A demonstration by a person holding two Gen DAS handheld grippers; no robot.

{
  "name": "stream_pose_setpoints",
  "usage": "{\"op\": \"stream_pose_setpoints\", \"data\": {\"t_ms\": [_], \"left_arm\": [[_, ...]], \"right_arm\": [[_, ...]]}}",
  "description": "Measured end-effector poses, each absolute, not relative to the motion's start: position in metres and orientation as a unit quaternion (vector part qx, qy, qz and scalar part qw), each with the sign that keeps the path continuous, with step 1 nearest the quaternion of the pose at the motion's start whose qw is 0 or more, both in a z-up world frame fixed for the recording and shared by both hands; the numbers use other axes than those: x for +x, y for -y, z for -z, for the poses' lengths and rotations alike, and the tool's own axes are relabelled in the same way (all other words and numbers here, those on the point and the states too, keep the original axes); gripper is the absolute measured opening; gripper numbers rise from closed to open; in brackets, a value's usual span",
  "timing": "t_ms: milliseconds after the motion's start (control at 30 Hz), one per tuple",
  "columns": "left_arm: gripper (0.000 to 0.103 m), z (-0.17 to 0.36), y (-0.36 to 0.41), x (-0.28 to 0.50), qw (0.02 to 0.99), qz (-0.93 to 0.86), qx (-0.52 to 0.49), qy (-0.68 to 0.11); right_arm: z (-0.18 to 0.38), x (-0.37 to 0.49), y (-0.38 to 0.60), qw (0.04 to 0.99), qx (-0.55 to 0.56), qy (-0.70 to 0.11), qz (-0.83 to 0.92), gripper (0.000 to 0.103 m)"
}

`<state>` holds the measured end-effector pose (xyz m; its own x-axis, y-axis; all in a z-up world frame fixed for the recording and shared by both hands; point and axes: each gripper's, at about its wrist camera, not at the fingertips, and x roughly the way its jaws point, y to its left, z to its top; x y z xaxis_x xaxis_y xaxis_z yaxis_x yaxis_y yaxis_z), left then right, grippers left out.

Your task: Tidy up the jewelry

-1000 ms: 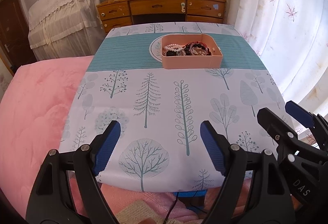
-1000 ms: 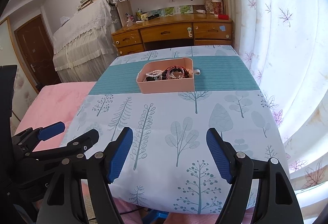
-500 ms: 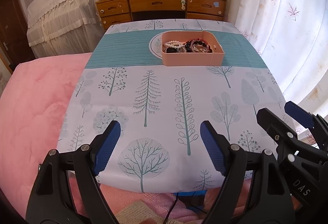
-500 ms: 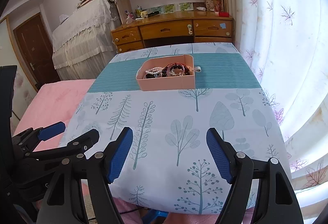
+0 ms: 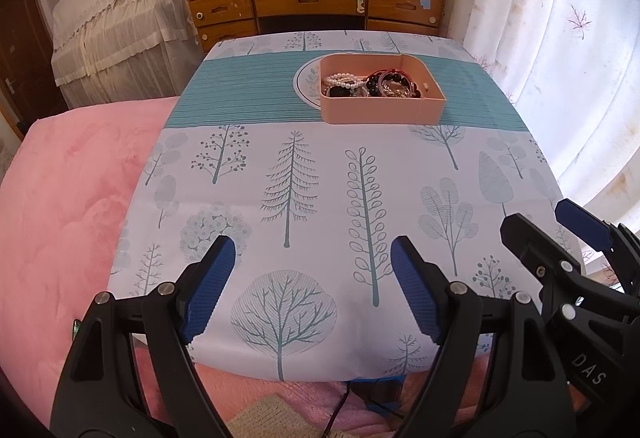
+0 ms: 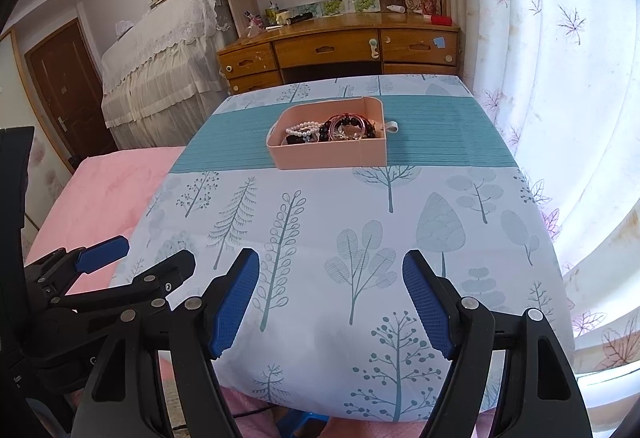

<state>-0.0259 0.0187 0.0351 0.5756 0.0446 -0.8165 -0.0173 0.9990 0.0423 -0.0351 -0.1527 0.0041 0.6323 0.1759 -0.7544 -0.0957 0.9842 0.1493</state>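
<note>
A pink rectangular box [image 5: 430, 105] [image 6: 328, 159] sits on the teal stripe of the tree-print tablecloth, far from both grippers. Inside lie a white pearl bracelet [image 5: 342, 79] [image 6: 302, 127], dark bead bracelets [image 5: 374, 83] [image 6: 326, 129] and a clear bracelet [image 5: 394, 87] [image 6: 348, 127]. The box partly covers a white plate [image 5: 306, 83]. My left gripper [image 5: 312, 278] stands open over the near table edge, nothing between its blue pads. My right gripper [image 6: 330, 288] is open too, also at the near edge, empty. Each gripper shows at the side of the other's view.
The small table [image 5: 320, 177] stands against a pink bedspread [image 5: 68, 177] on the left. A wooden desk with drawers [image 6: 340, 49] is behind it, a lace-covered piece of furniture [image 6: 160, 65] at left, white curtains [image 6: 560, 77] at right. A small white item [image 6: 393, 126] lies beside the box.
Both views have tilted slightly, so the box and table sit a little lower in the frames. Both grippers stay open and nothing on the table has moved.
</note>
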Motion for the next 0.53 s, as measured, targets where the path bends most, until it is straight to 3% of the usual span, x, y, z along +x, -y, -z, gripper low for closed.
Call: {"op": "stream_pose_setpoints", "data": {"t_ms": [533], "left_arm": [[0.078, -0.024, -0.027, -0.019, 0.881, -0.015, 0.008, -0.472]], "right_arm": [[0.007, -0.021, 0.148, 0.895, 0.044, -0.437, -0.078, 0.075]]}}
